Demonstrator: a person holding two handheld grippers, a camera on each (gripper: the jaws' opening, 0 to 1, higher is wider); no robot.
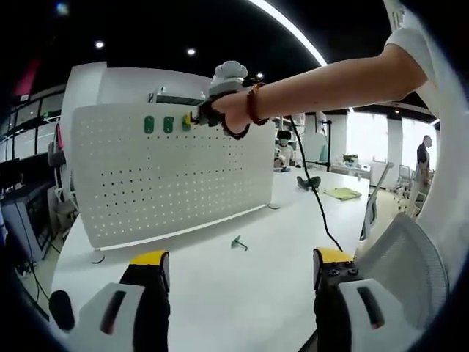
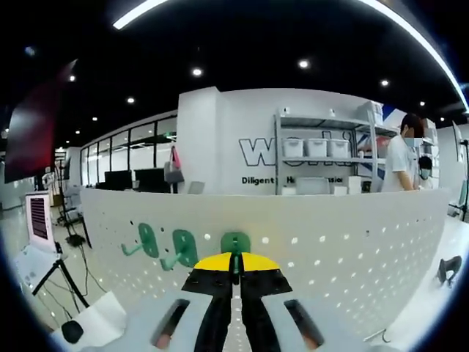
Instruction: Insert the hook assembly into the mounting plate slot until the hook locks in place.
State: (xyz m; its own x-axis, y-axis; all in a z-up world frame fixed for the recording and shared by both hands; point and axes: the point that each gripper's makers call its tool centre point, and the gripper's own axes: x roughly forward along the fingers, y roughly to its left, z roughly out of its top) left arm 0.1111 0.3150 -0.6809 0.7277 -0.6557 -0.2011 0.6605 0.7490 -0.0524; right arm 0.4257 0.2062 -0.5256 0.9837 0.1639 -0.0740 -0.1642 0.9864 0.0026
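A white perforated mounting plate [image 1: 176, 176] stands upright on the table. Two green hooks [image 1: 149, 125] [image 1: 168, 125] hang side by side near its top edge. In the right gripper view they sit left of centre [image 2: 149, 238] [image 2: 183, 248] on the plate [image 2: 337, 249]. My right gripper [image 2: 235, 265] is shut on a third green hook [image 2: 235, 243], pressed against the plate just right of those two. In the left gripper view a hand holds that right gripper [image 1: 192, 117] at the plate's top. My left gripper [image 1: 242, 258] hangs open above the table. A loose hook [image 1: 239, 243] lies between its jaws' line and the plate.
A black cable [image 1: 316, 198] trails from the right gripper across the white table [image 1: 242, 293]. A mesh chair back [image 1: 407, 268] stands at the right. A black item [image 1: 308, 182] and a yellow-green sheet [image 1: 343, 193] lie farther back. Shelves with bins [image 2: 315, 150] and a person [image 2: 403, 161] are behind the plate.
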